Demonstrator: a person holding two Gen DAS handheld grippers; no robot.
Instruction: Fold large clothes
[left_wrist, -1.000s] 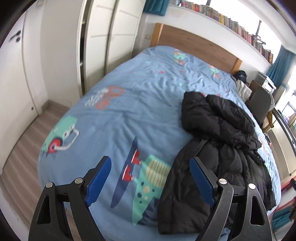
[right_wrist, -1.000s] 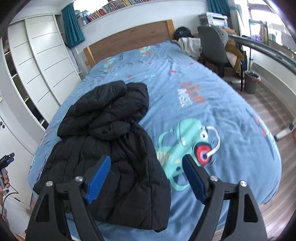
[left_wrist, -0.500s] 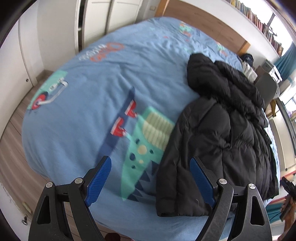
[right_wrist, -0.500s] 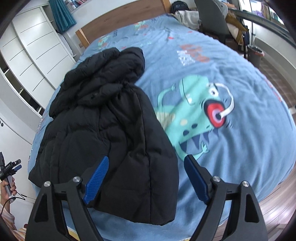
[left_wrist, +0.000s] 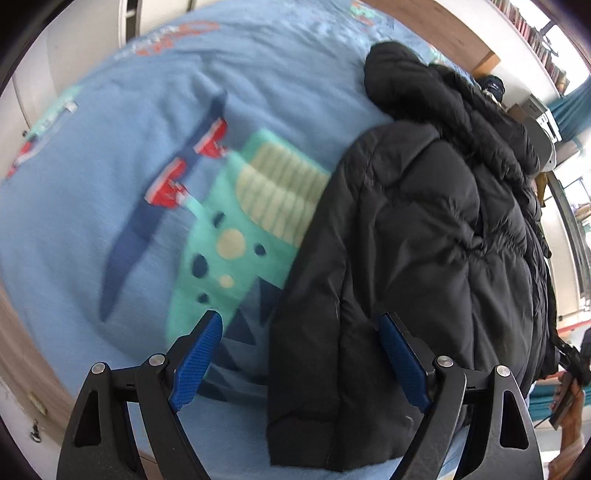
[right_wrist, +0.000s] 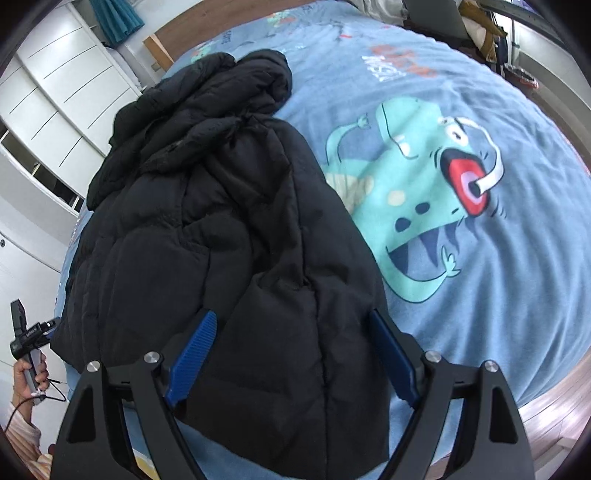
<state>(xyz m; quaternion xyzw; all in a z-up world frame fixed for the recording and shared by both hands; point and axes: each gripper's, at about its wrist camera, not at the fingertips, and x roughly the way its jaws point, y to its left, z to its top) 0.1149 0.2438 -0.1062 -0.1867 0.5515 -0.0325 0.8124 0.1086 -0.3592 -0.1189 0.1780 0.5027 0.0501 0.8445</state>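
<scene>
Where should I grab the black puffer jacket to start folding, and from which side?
Probably the bottom hem of the jacket, coming down from the foot of the bed. That edge lies flat and nearest, one corner under each open gripper, while the far end is bunched into a heap.

The jacket (right_wrist: 229, 229) is plain black, quilted in wide panels. The blanket (right_wrist: 498, 280) under it is light blue, printed right beside the jacket with a teal monster (right_wrist: 417, 206): cream spots, navy teeth and a red-ringed mouth. On the jacket's other side a second teal figure (left_wrist: 236, 236) shows a cream-striped patch, navy dots, and red and white marks. Beyond the jacket runs orange and white lettering (right_wrist: 399, 62). Both grippers' pads (left_wrist: 197, 362) are bright blue on black frames.
</scene>
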